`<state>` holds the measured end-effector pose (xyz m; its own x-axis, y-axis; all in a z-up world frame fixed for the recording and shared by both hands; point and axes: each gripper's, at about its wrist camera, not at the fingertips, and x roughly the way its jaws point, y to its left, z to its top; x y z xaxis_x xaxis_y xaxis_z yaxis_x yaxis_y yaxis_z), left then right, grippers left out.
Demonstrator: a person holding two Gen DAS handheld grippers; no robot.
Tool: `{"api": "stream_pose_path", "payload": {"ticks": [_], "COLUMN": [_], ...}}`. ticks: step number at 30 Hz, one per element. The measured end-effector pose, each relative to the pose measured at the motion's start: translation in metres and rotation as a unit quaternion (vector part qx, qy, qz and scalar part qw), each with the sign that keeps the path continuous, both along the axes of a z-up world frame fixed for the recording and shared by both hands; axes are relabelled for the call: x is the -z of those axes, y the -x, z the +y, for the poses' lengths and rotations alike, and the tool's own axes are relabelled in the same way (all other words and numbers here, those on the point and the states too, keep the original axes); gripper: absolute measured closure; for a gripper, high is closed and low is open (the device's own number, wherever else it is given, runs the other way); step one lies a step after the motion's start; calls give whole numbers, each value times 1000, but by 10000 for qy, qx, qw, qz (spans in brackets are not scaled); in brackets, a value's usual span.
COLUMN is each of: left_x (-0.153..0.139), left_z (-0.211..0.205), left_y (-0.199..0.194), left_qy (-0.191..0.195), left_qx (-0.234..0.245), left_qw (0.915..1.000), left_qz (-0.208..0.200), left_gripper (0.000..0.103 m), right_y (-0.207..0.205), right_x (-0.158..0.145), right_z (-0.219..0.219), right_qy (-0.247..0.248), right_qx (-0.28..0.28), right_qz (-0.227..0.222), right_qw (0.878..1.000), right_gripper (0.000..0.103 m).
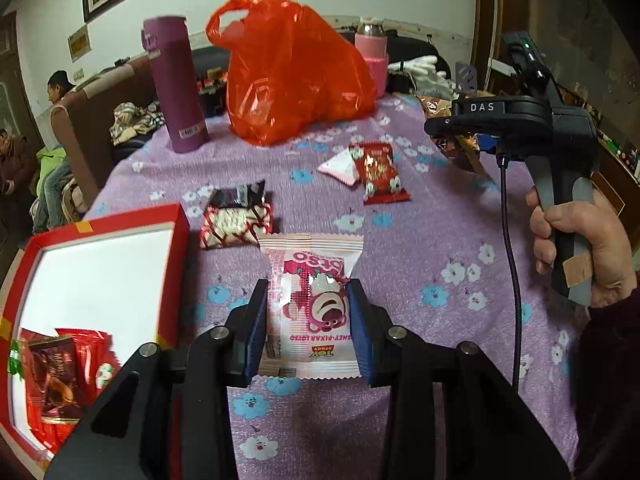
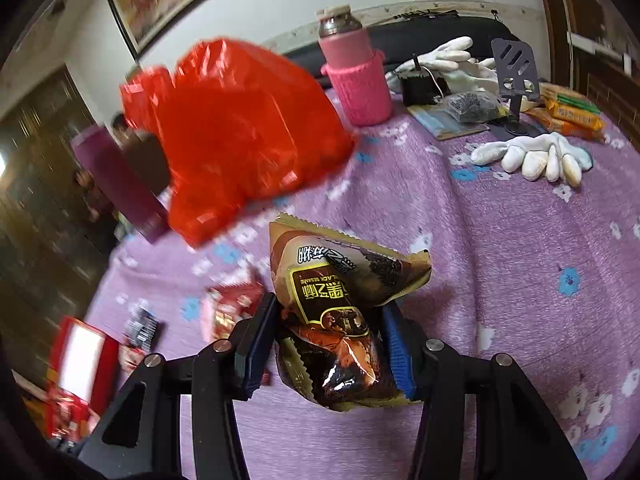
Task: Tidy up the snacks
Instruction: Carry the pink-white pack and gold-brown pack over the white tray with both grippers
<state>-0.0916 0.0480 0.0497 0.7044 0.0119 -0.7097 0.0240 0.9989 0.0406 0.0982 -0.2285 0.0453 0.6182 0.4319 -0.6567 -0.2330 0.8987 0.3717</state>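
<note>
My left gripper (image 1: 308, 292) is shut on a pink-and-white bear snack packet (image 1: 316, 300), held just above the purple floral cloth (image 1: 420, 240). To its left lies a red box (image 1: 100, 276) with a white inside and several red and brown snack packets (image 1: 60, 376) in its near corner. My right gripper (image 2: 330, 308) is shut on a brown-and-gold black sesame snack bag (image 2: 340, 312), held above the cloth; it also shows in the left wrist view (image 1: 460, 148) at far right. A striped red-white packet (image 1: 236, 220) and a red packet (image 1: 378, 172) lie on the cloth.
A red plastic bag (image 1: 296, 76), a purple flask (image 1: 176, 88) and a pink-sleeved bottle (image 2: 356, 76) stand at the back. White gloves (image 2: 532, 156), a grey stand (image 2: 516, 76) and orange packets (image 2: 572, 116) lie at the back right. People sit beyond the left edge.
</note>
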Motion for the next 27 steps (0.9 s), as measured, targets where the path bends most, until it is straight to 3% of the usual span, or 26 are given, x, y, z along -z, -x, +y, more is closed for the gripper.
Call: {"api": "stream_pose_path", "payload": {"ticks": [10, 27], "left_x": [-35, -55], "left_z": [15, 82], "left_y": [21, 44], "left_qy": [-103, -369], "left_qx": [-82, -826], "left_qw": [9982, 9908], "left_qz": [-585, -1006], "left_gripper": [68, 68], "right_y": [15, 38], "right_x": [-23, -42], "right_z": [-6, -8], "right_qy": [-946, -1520], "right_qx": [-204, -433], "right_qz": [-541, -1059], "right_qw": [9938, 9817], "right_gripper": [52, 52]}}
